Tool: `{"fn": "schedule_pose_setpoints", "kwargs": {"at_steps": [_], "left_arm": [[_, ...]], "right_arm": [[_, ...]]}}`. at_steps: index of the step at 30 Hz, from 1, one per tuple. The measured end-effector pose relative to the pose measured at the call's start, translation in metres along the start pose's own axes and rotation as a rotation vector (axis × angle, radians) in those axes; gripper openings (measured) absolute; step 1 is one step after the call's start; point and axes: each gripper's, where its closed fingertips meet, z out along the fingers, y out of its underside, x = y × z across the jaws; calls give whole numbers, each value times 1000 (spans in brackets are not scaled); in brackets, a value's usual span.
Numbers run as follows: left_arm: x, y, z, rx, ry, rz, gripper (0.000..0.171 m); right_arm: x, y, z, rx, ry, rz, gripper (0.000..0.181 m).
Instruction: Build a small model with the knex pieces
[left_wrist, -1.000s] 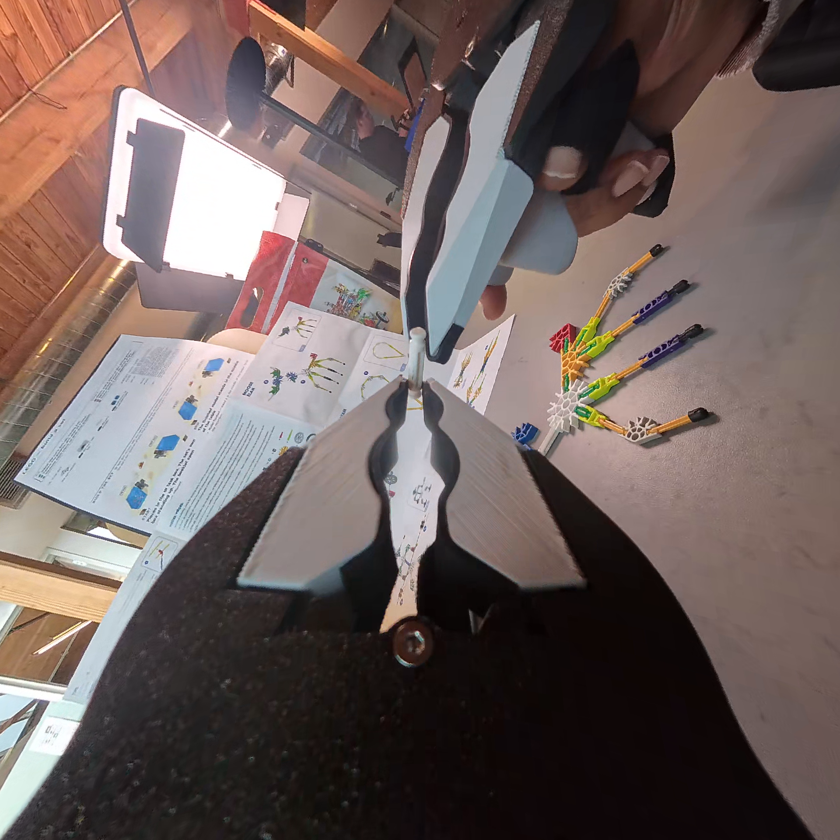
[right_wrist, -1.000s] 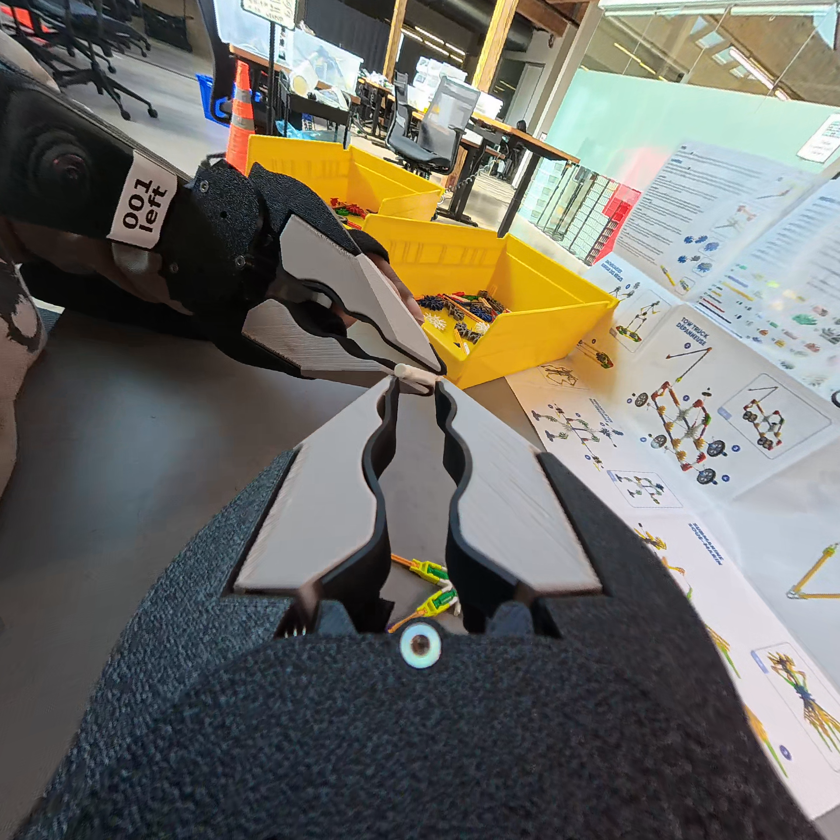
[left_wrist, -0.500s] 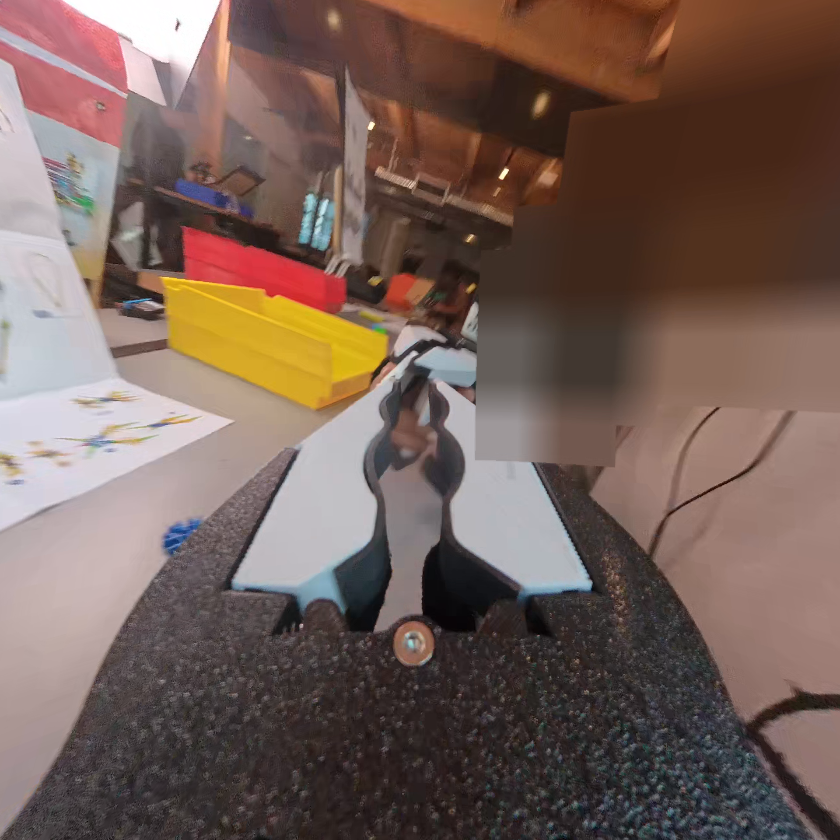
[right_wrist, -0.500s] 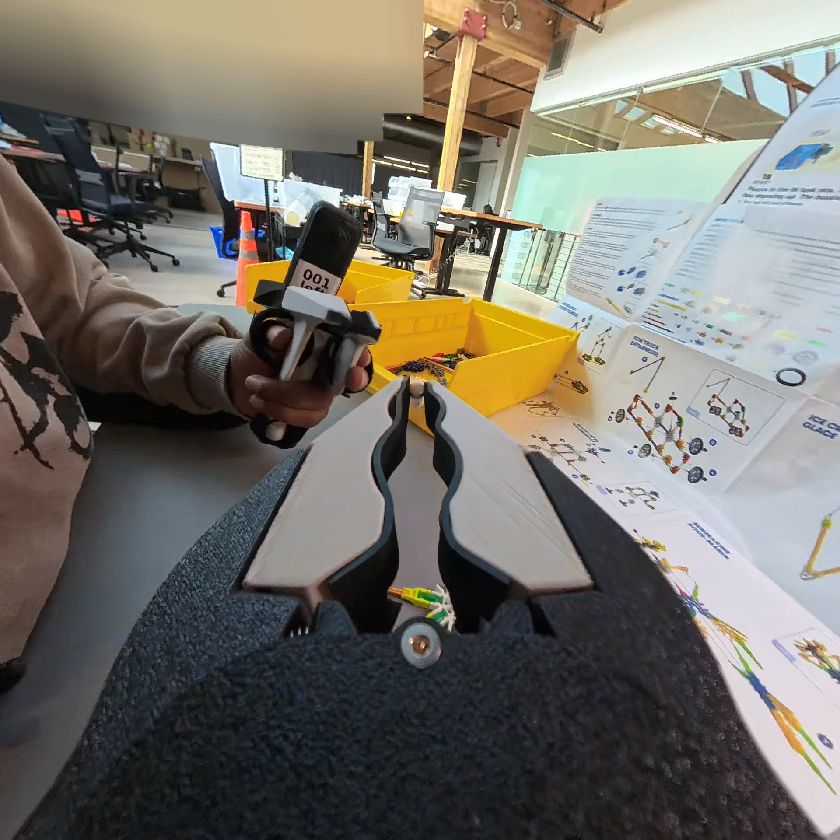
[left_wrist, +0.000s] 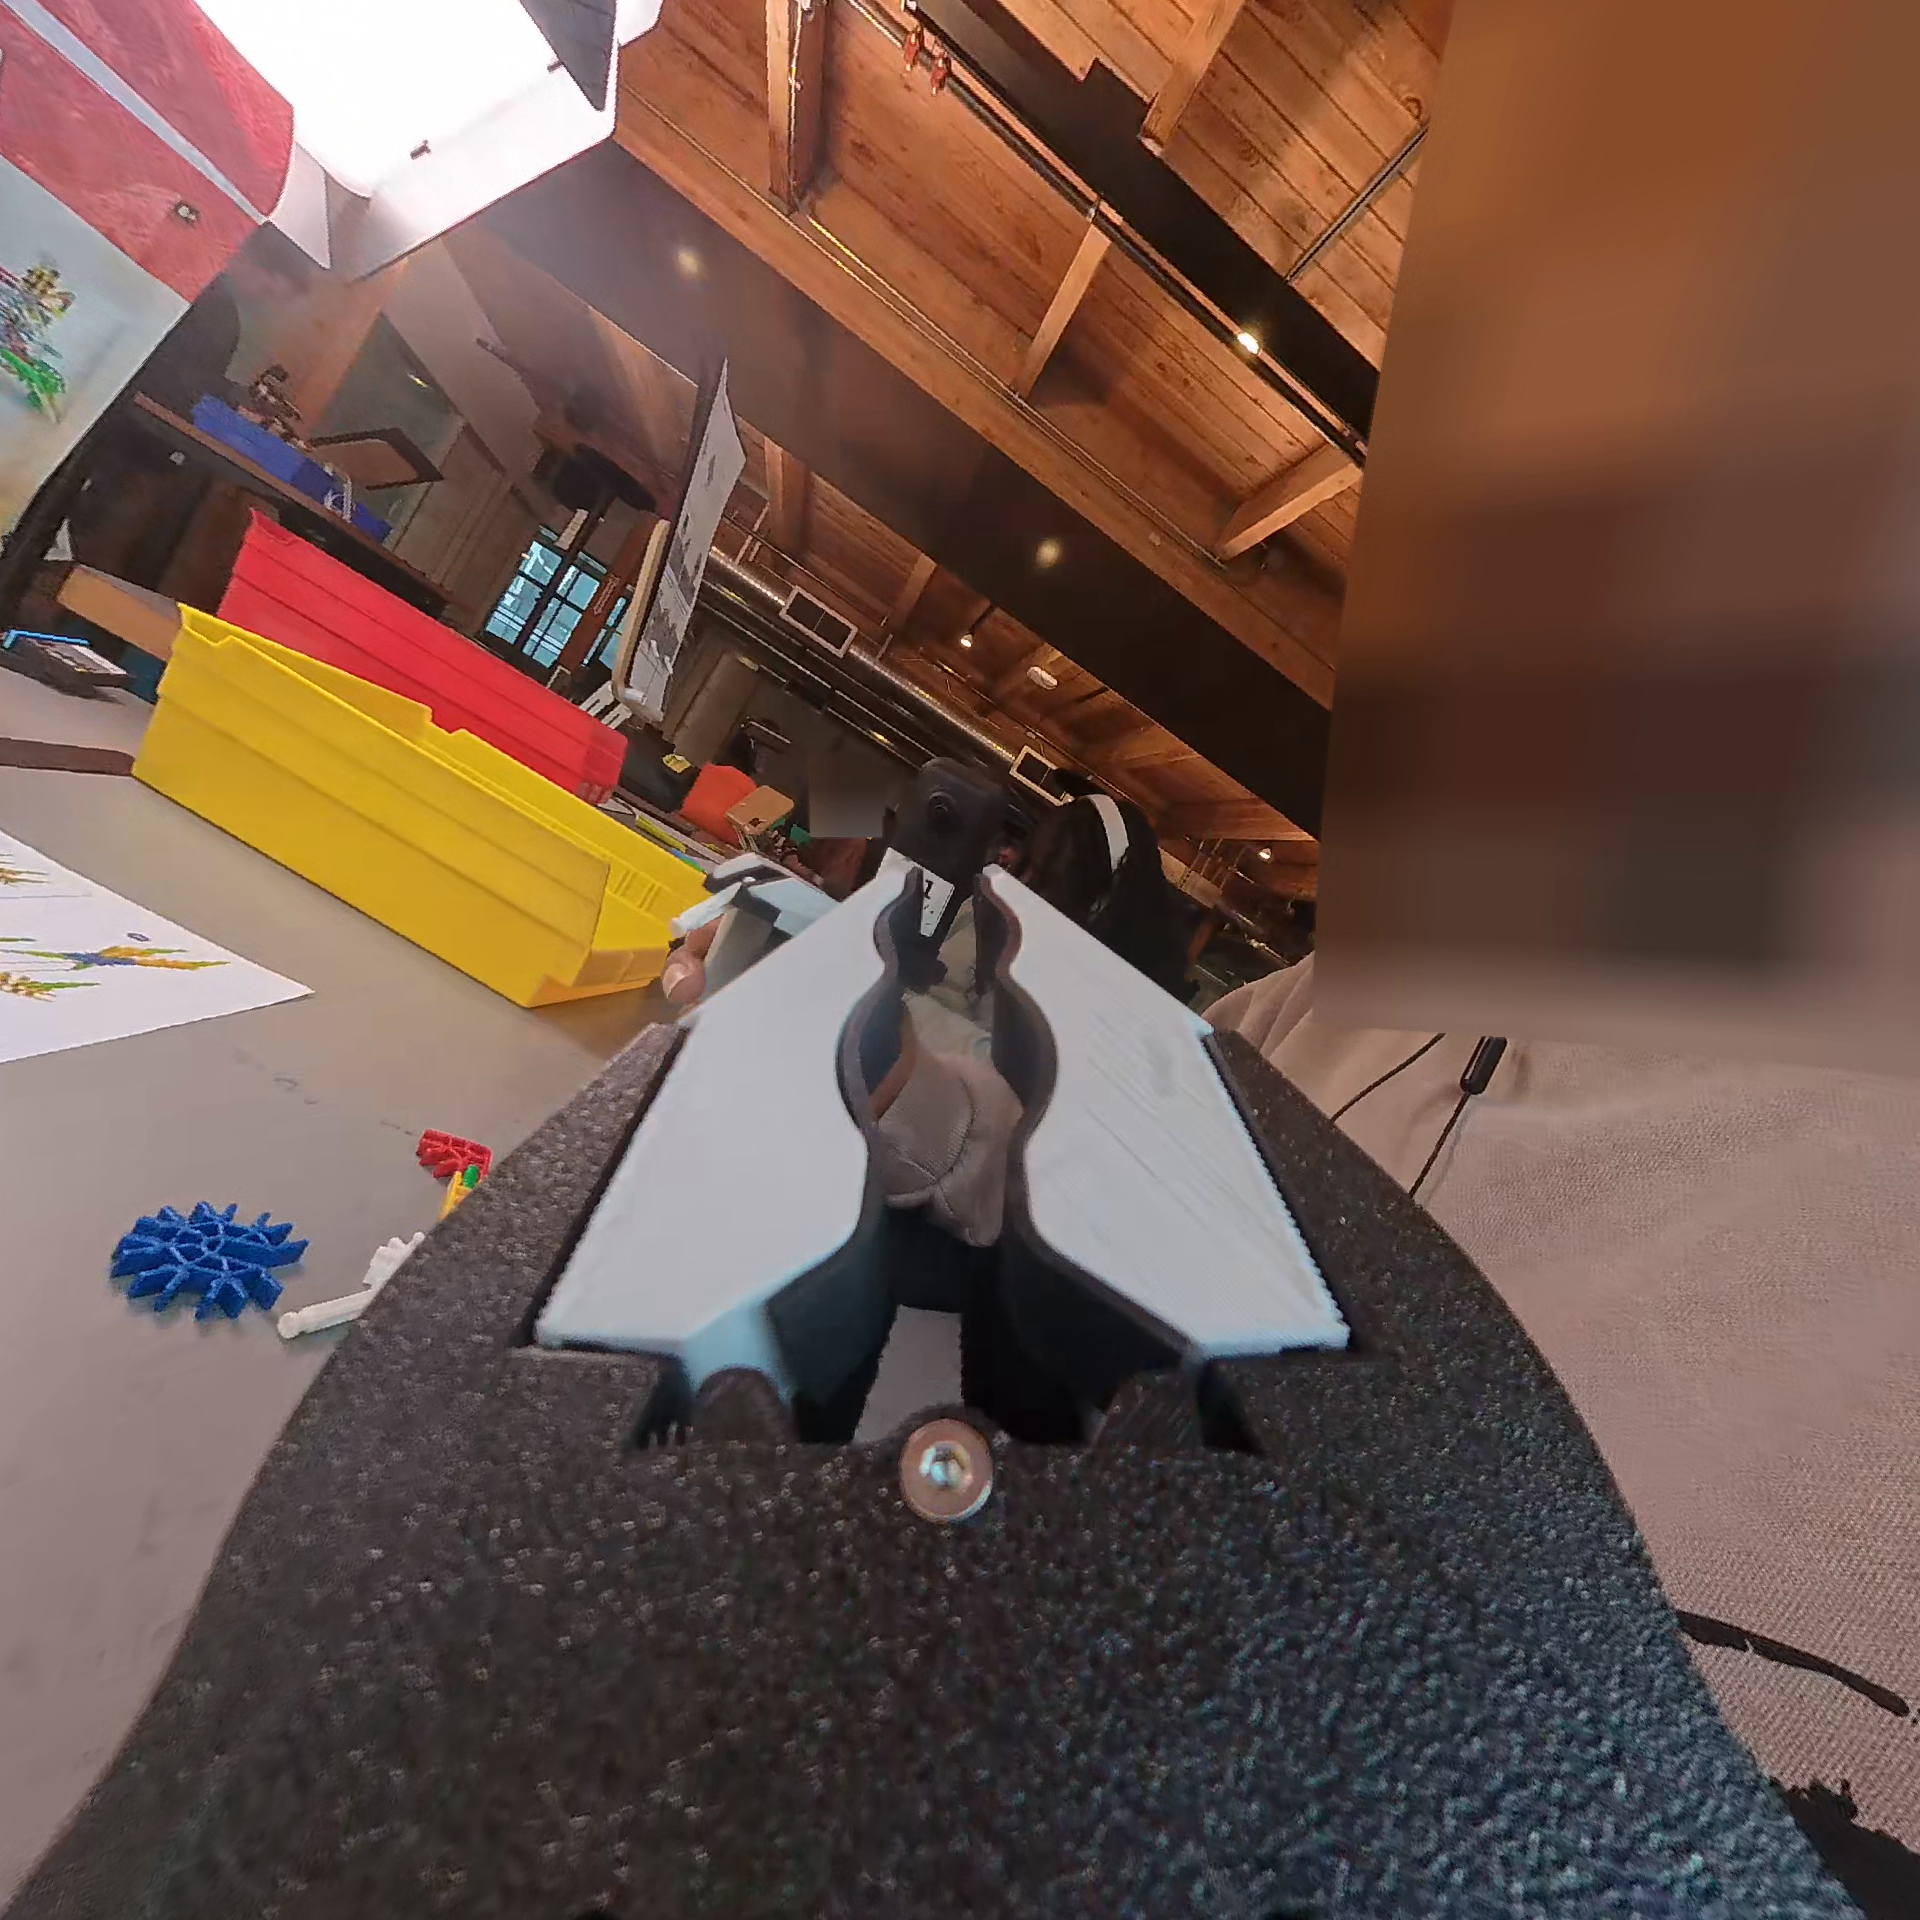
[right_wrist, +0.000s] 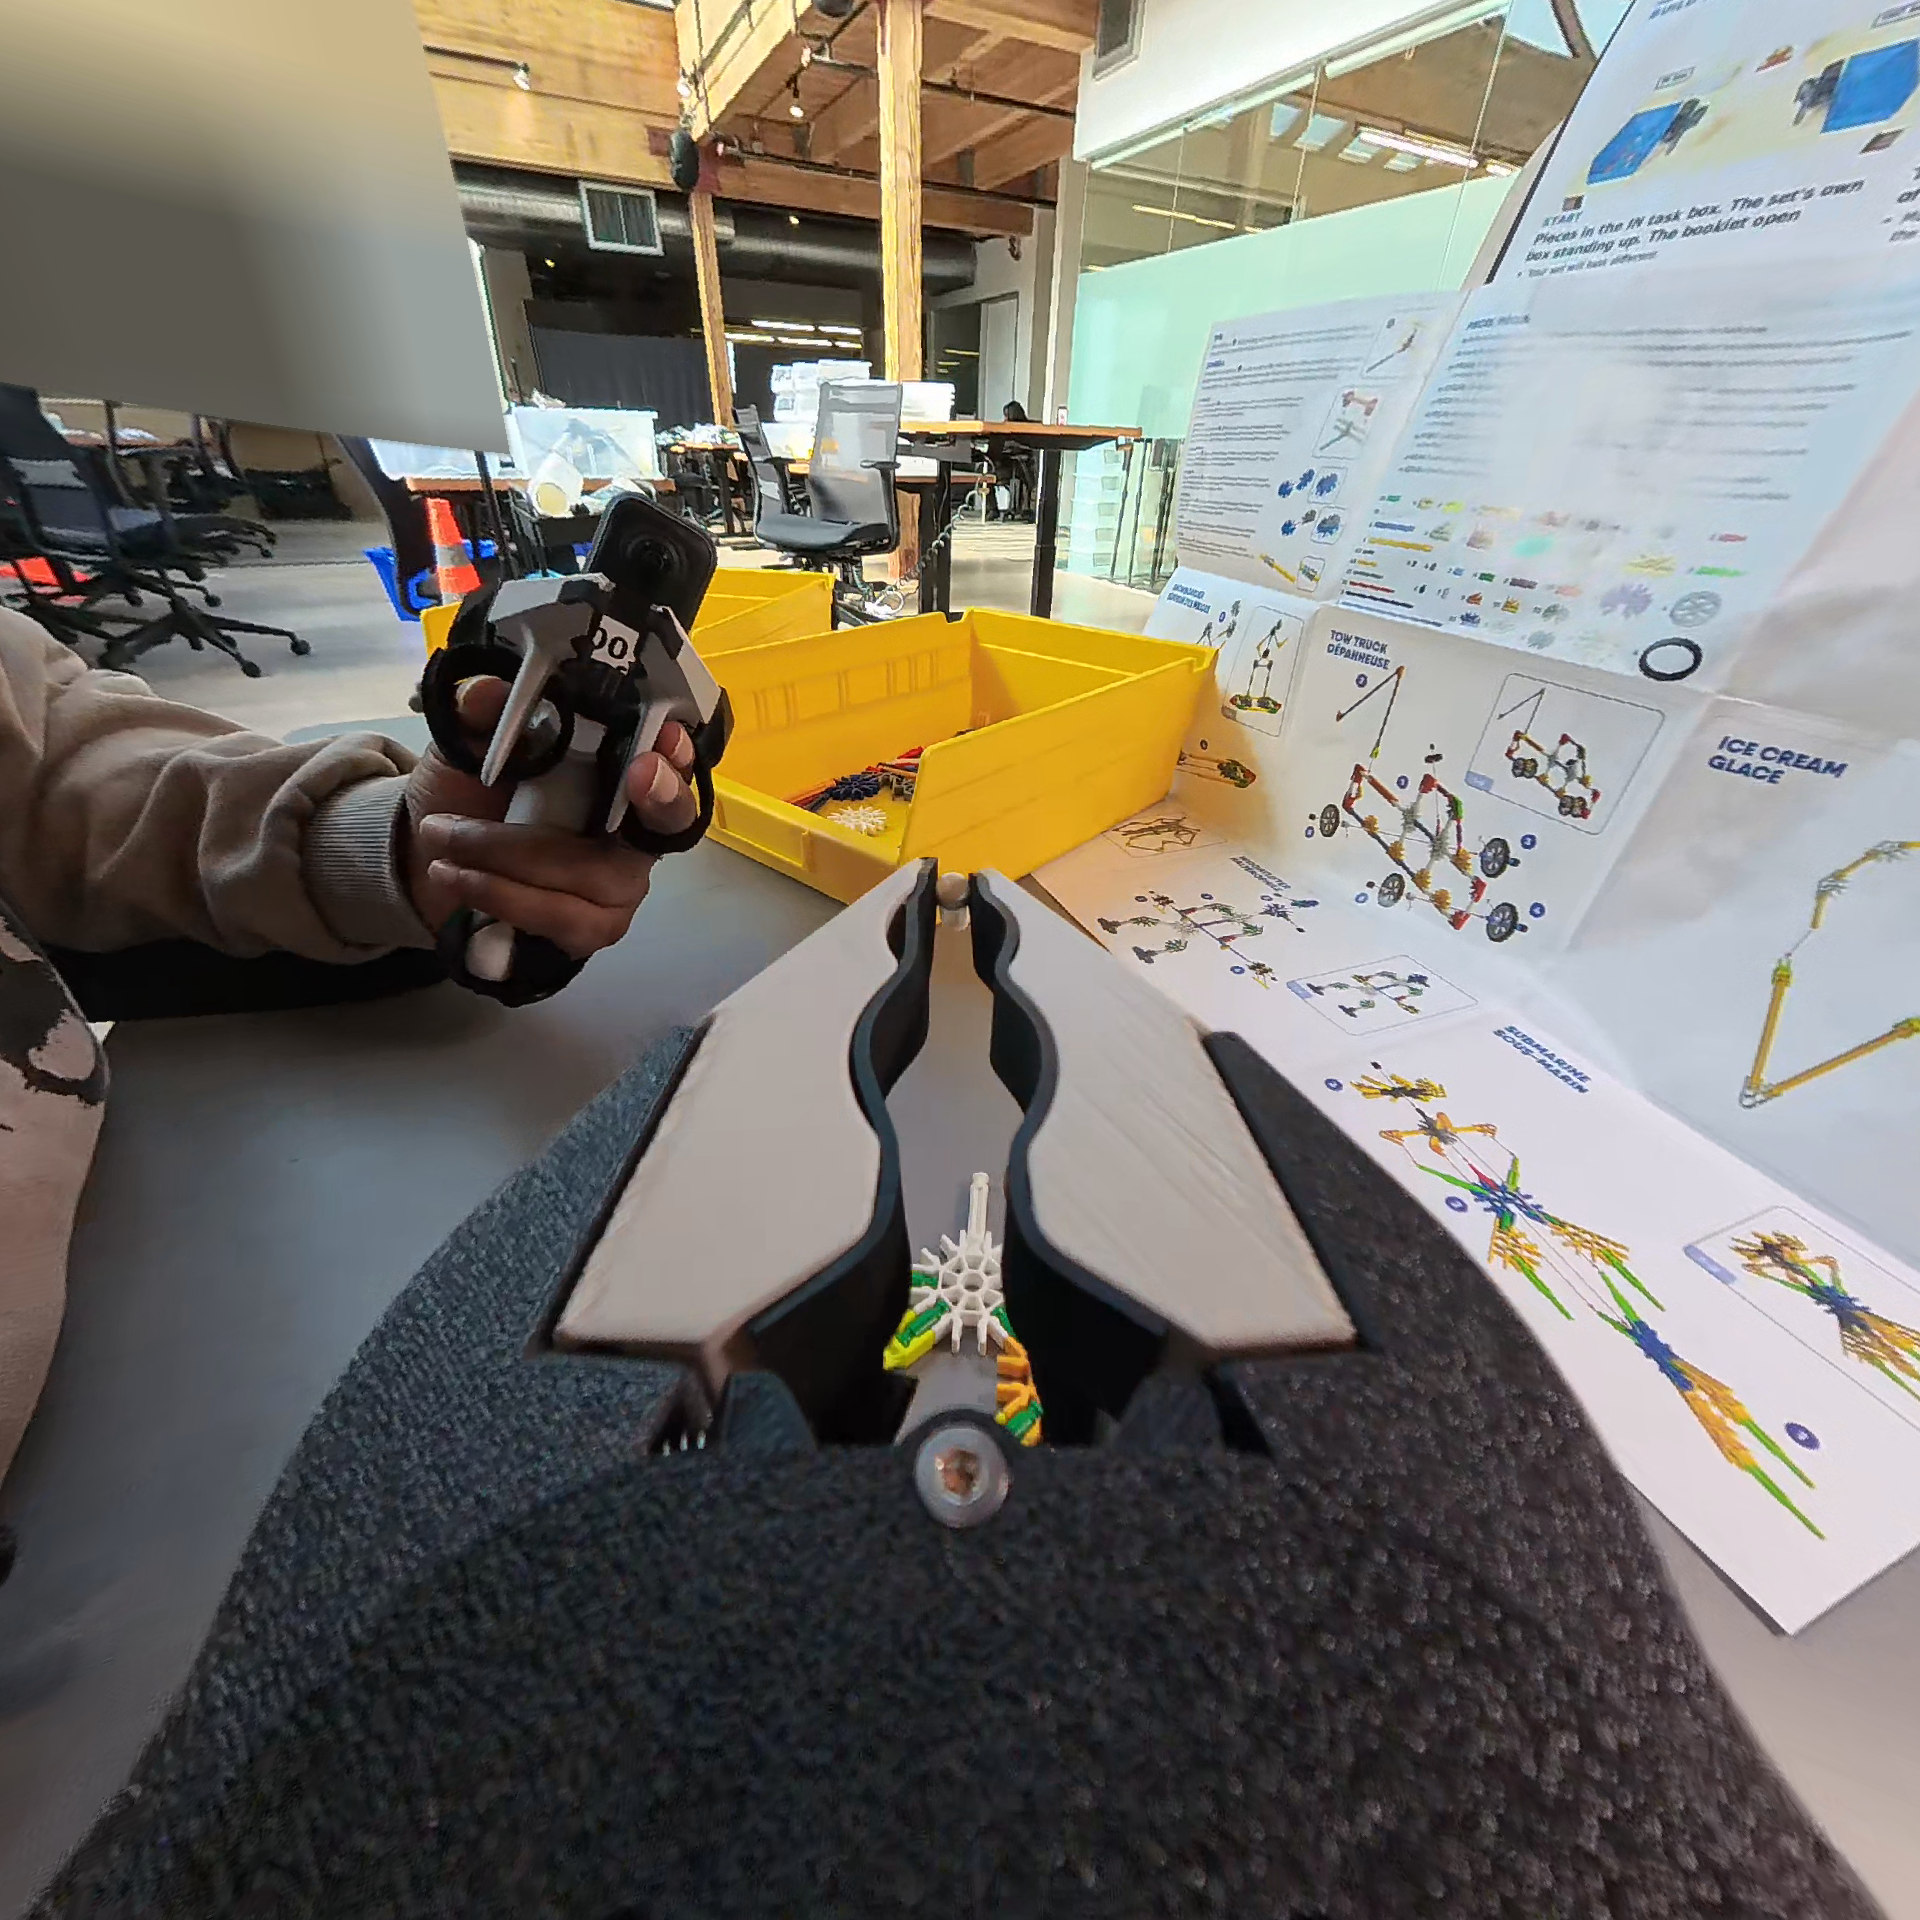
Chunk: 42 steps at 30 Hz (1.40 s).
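My right gripper (right_wrist: 951, 896) is shut on a short white rod (right_wrist: 951, 891), pinched at the fingertips just above the grey table. Below it, between the fingers, lies a white snowflake connector with green, yellow and orange pieces (right_wrist: 966, 1299). My left gripper (left_wrist: 948, 883) is open and empty, and it points at the right gripper (left_wrist: 743, 909), which holds the white rod (left_wrist: 696, 916). In the right wrist view the left gripper (right_wrist: 556, 800) is held up in a hand at the left, with its fingers apart.
A blue snowflake connector (left_wrist: 203, 1257), a loose white rod (left_wrist: 343, 1299) and a red connector (left_wrist: 452, 1148) lie on the table. Yellow bins (right_wrist: 1039, 748) with pieces stand behind. Instruction sheets (right_wrist: 1455, 1039) lie flat and stand upright at the right. A person's sleeve (right_wrist: 156, 810) is at the left. There is about 12 cm between the tips of the two grippers.
The left gripper let go of the white rod, and the right gripper shut on it. The left gripper pulled away, lifted and turned to face the right gripper.
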Motion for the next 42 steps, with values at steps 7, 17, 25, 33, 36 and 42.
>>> {"fn": "schedule_pose_setpoints", "kwargs": {"at_steps": [7, 17, 25, 33, 36, 42], "left_arm": [[-36, 16, -7, -182, -258, 212, 5], [-102, 44, -45, -575, -702, 618, 15], [-106, 54, -48, -618, -694, 584, 17], [-108, 57, -49, -631, -702, 583, 20], [-109, 57, -49, -634, -704, 588, 23], [-112, 60, -51, -659, -720, 621, 27]], "right_arm": [[39, 55, 9, -347, 72, -64, 5], [76, 138, 29, -748, 36, -120, 5], [80, 146, 7, -837, 75, -80, 5], [79, 146, 8, -844, 81, -84, 5], [79, 146, 8, -847, 92, -91, 5], [80, 146, 8, -830, 112, -111, 6]]}}
